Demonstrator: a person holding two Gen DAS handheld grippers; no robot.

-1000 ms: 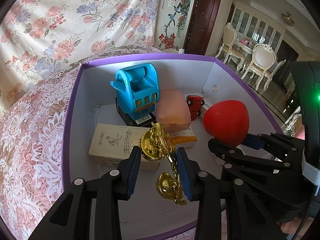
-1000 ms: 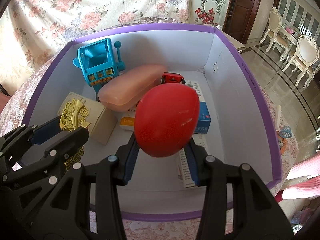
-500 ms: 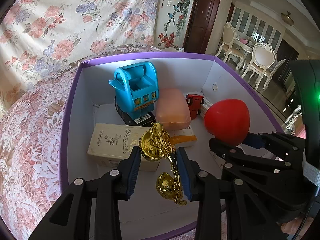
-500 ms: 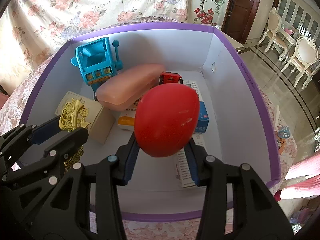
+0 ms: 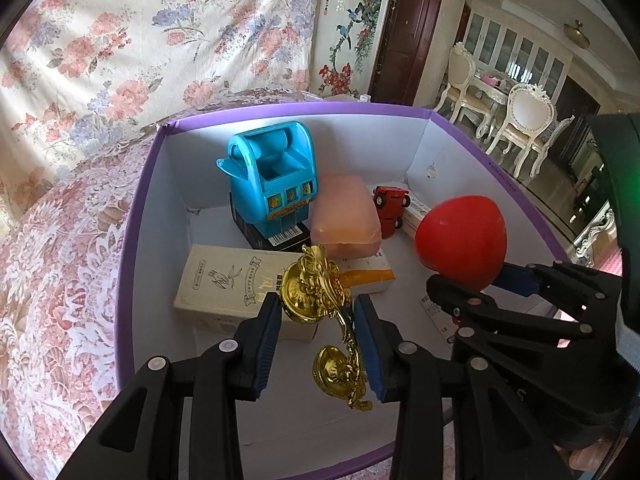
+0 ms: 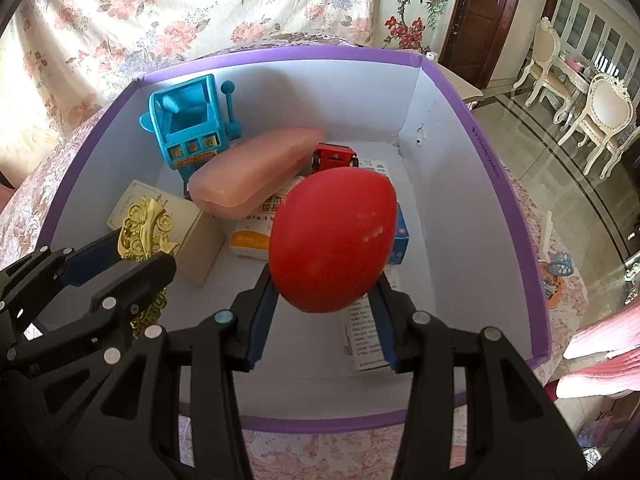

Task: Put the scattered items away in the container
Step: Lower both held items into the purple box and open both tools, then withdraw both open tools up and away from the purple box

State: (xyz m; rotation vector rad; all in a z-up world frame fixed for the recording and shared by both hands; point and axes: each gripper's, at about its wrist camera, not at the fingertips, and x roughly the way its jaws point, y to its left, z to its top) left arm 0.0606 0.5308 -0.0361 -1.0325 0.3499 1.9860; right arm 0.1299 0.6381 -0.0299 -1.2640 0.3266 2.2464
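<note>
Hovering over the purple-rimmed box (image 6: 500, 184), both grippers carry a load: the left gripper (image 5: 316, 336) has its jaws clamped on a gold ornament (image 5: 320, 296), the right gripper (image 6: 324, 308) has its jaws clamped on a red egg-shaped toy (image 6: 332, 240). The ornament looks rigid, thin and spiky, probably light, best pinched across its broad upper medallion. The egg looks smooth and likely slippery; holding it across its widest girth suits it.

A red egg (image 6: 334, 240), gold ornament (image 5: 316, 292), blue toy machine (image 5: 272, 184) and pink case (image 5: 346, 216) inside a purple-rimmed white box (image 5: 128, 240) on pink floral cloth (image 5: 52, 280).
</note>
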